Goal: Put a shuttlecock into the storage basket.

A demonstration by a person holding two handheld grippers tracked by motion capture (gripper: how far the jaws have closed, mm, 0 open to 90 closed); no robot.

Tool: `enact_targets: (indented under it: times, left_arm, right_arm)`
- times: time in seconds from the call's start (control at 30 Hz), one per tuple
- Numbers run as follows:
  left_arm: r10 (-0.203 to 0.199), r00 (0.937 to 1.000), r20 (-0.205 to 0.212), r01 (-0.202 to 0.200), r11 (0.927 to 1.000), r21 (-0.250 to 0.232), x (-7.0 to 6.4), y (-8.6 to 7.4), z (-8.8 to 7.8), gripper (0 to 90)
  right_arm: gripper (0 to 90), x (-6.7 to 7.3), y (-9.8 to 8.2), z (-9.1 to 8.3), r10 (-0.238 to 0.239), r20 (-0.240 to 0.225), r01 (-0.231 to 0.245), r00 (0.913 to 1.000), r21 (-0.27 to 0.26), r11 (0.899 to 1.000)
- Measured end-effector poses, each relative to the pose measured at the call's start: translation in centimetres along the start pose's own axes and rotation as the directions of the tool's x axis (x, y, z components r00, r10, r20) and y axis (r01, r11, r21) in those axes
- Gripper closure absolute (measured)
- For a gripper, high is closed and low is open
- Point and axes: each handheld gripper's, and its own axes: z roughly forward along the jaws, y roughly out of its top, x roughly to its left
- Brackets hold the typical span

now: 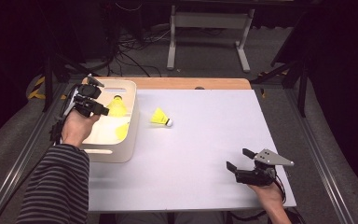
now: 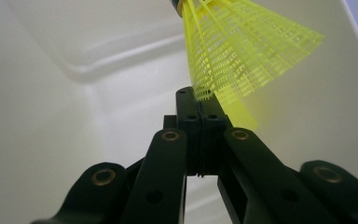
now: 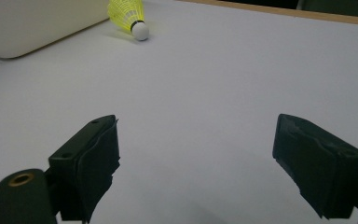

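My left gripper [image 1: 103, 110] reaches into the white bin [image 1: 131, 140], its jaws shut on the skirt edge of a yellow shuttlecock [image 1: 117, 107]. In the left gripper view the closed jaw tips [image 2: 199, 100] pinch the mesh skirt of that shuttlecock [image 2: 247, 51], whose dark cork end points up and away. Another yellow shuttlecock [image 1: 122, 132] lies on the bin floor. A third yellow shuttlecock [image 1: 161, 117] with a white cork lies on the table just right of the bin. My right gripper [image 1: 238, 159] rests open near the front right of the table, with nothing between its jaws [image 3: 196, 158].
The grey table top [image 1: 205, 140] has a wooden strip along its far edge. The right gripper view shows the bin's outer wall [image 3: 32, 23] at the upper left and the loose shuttlecock [image 3: 129, 14] beside it. Cables and a metal stand lie on the floor beyond.
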Motion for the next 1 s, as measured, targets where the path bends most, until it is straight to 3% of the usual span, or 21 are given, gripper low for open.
enact_targets:
  times: [1.0]
  left_arm:
    - [-0.066,0.9977,-0.019,0.067,0.997,0.038,1.5,0.4,2.8,89.9]
  right_arm:
    - [14.8,0.0,0.0,0.0,0.001,-0.005,-0.001,1.0,0.003,1.0]
